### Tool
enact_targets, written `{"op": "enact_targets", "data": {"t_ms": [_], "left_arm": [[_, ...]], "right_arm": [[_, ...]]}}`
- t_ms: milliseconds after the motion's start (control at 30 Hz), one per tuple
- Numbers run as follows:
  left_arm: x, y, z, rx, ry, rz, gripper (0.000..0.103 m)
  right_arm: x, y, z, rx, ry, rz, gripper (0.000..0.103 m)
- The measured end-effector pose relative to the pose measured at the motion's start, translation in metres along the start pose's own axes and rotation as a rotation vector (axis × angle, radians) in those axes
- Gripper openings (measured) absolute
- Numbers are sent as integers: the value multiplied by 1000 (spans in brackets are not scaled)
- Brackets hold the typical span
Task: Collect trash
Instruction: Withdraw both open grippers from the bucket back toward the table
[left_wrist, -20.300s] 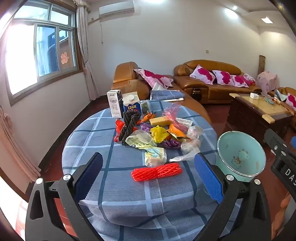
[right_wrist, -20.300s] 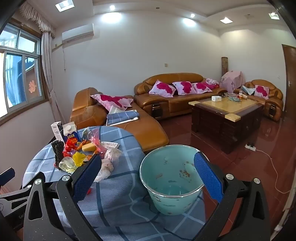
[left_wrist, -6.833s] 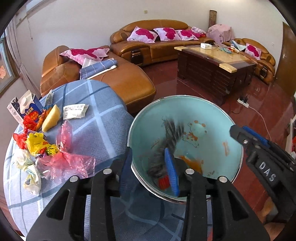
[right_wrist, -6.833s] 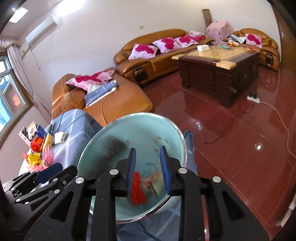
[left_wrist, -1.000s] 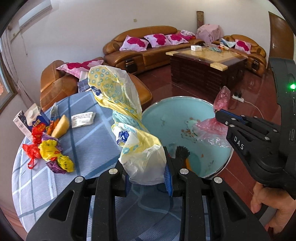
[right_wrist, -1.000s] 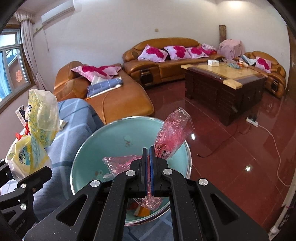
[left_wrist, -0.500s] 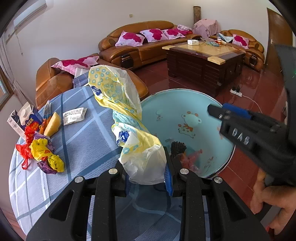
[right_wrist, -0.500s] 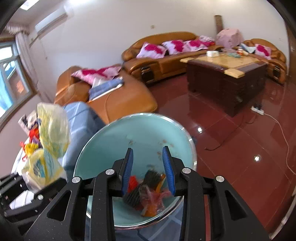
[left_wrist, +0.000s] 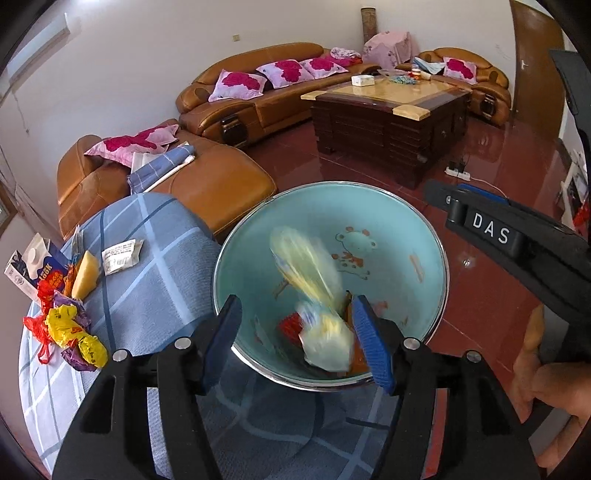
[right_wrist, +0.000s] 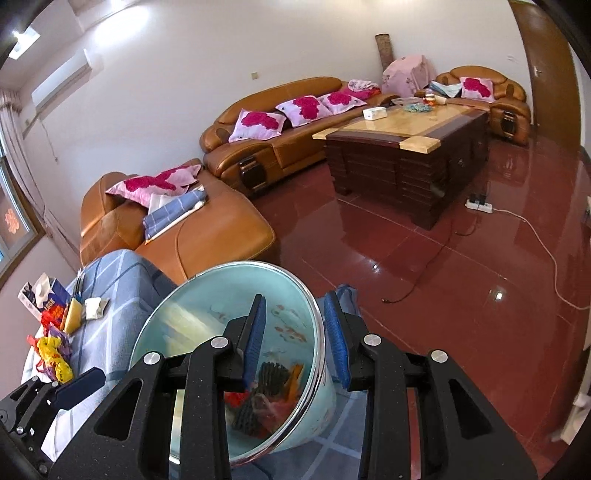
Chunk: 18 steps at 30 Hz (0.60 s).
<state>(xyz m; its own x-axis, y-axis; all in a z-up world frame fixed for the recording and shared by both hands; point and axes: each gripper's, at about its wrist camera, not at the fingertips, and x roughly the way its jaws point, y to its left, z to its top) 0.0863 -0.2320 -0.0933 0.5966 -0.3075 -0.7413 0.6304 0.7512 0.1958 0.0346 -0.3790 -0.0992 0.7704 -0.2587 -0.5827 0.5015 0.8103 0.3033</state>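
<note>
Half a second ago the yellow plastic bag (left_wrist: 314, 295) was clamped in the left hand-held gripper (left_wrist: 295, 336); now its jaws are opening and the bag blurs inside the teal bin (left_wrist: 424, 236). Only the right view shows the right hand-held gripper (right_wrist: 295, 332) apart, empty — astride the bin's rim, near the table (left_wrist: 147, 295) edge.

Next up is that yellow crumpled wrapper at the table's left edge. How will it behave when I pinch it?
The yellow crumpled wrapper looks like thin film, so it will probably crush flat and hang floppy. It seems very light. It lies tangled with the red bag and purple wrapper, so those may lift along with it.
</note>
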Motion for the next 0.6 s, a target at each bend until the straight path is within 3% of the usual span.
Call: {"op": "enact_targets", "data": {"t_ms": [300, 600], "left_arm": [[-17, 28, -3, -74, -22, 70, 65], [-33, 73, -24, -177, -14, 136, 66]], "right_arm": [[-7, 8, 2, -15, -19, 22, 34], [-21, 37, -2, -91, -30, 98, 36]]}}
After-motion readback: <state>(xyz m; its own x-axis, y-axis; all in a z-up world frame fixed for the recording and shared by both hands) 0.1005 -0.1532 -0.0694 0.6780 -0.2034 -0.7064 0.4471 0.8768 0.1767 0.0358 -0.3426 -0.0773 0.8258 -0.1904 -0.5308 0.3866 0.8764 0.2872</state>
